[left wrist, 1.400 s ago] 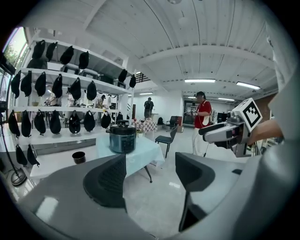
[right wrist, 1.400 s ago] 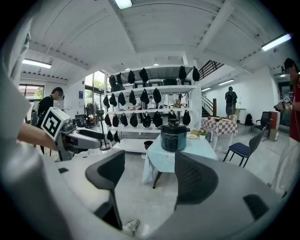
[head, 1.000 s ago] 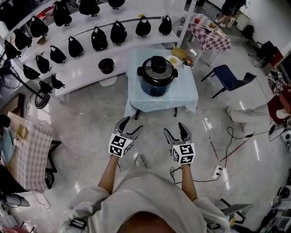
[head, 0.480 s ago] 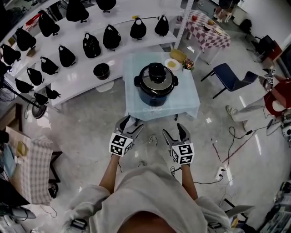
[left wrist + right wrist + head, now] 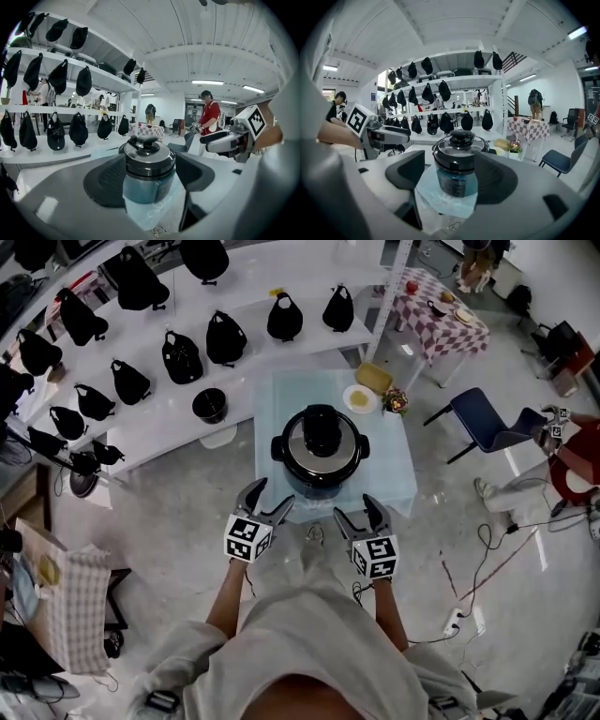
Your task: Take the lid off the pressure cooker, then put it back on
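Left hand-held gripper [image 5: 272, 495]: jaws spread wide, nothing but air between them, low in front of the near edge of the table. Right hand-held gripper [image 5: 356, 509]: same, jaws wide apart, holding nothing, just beside the left one. Both pointing at the round dark blue pressure cooker [image 5: 321, 465], not touching it.

Sits in the middle of the small table with the light blue cloth [image 5: 398, 479], with the shiny silver and black lid [image 5: 321, 439] on top, black knob up. Bare cloth all round the pot, a bit more on the right. Open shiny grey floor [image 5: 187, 512] to the left, right and near side of the table.

Black and white square patterns on each gripper's cube. Small label on the front of the pot in the right gripper view, too blurry to read.

At the far right corner of the table: a small white plate [image 5: 357, 397], a flat yellow thing [image 5: 374, 378] and a little bunch of flowers [image 5: 397, 401]. Behind the table, long white shelves [image 5: 159, 416] full of black bags [image 5: 181, 357], close to the far edge, with a black bowl [image 5: 209, 406] on the lowest one. Blue chair [image 5: 483, 423] off to the right, well apart. Person in a red top [image 5: 209, 114] far back in the left gripper view.
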